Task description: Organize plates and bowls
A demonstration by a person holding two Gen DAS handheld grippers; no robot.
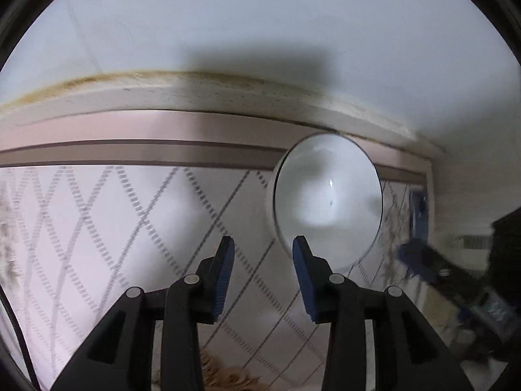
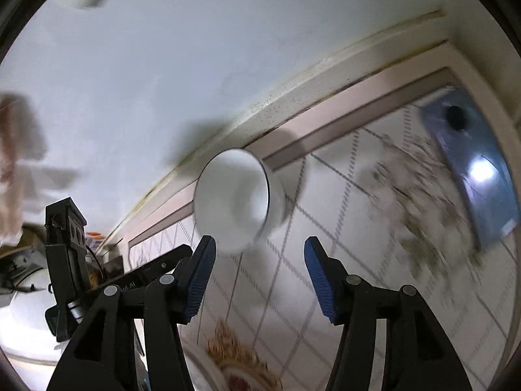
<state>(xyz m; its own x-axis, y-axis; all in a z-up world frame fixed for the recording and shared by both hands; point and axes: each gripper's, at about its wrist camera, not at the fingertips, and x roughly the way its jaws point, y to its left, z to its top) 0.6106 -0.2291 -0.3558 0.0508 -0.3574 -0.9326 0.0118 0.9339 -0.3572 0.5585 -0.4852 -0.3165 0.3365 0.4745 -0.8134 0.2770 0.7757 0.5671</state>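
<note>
White bowl (image 1: 327, 200) on patterned cloth (image 1: 130, 228) — left gripper (image 1: 263, 251) empty, parted.

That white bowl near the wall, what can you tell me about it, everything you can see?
The white bowl is plain, glossy and looks ceramic, with a thin dark line round its rim and small glints of light inside. It looks empty. It stands on a patterned cloth with a diamond grid, close to the cloth's pink border and the pale ledge below the wall. From the right wrist view its straight outer wall shows. Both views are blurred, and neither hand-held gripper seems to be touching it.
</note>
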